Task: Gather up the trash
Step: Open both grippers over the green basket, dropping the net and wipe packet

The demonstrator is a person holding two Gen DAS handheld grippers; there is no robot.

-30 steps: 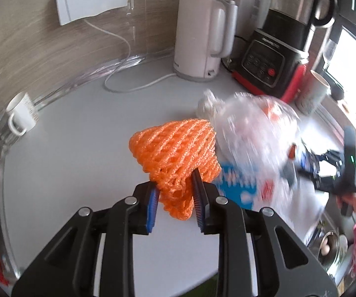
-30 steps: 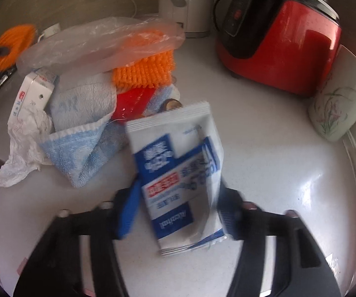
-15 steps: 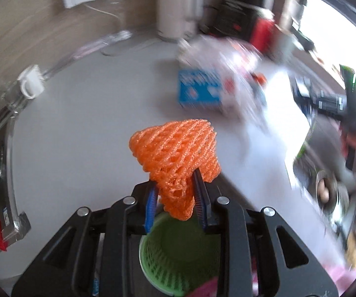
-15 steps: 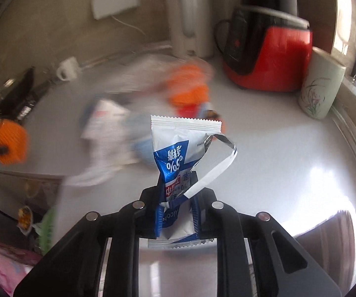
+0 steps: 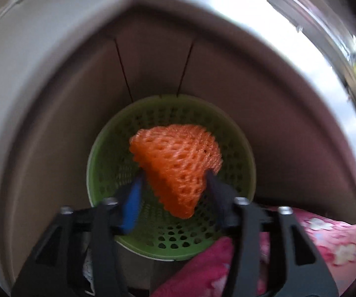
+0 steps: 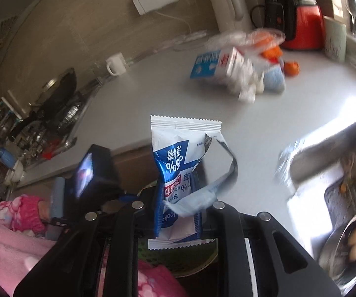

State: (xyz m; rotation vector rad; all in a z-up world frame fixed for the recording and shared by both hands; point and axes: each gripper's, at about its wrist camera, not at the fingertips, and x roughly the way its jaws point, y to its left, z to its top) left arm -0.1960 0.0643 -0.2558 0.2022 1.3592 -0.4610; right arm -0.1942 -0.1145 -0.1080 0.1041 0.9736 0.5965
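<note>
In the left wrist view my left gripper [image 5: 174, 193] points down over a green perforated trash basket [image 5: 98, 163] on the floor. Its jaws stand apart, and the orange foam net [image 5: 178, 158] hangs between them above the basket, touching the right finger. In the right wrist view my right gripper [image 6: 178, 198] is shut on a torn blue-and-white wipe packet [image 6: 180, 146], held upright in front of the counter edge. More trash lies on the grey countertop [image 6: 153, 94]: a milk carton [image 6: 217, 64], crumpled paper, a clear plastic bag and a blue cloth.
The left gripper's handle [image 6: 88, 175] shows at left in the right wrist view. A white mug [image 6: 114, 63], kettle [image 6: 229, 2] and red blender [image 6: 301, 29] stand at the counter's back. A sink with a bowl of eggs [image 6: 353, 242] lies right. Brown cabinet fronts [image 5: 79, 123] surround the basket.
My left gripper has swung from the counter down over the green basket and its jaws have opened around the orange net. My right gripper has closed on the packet and pulled back off the counter.
</note>
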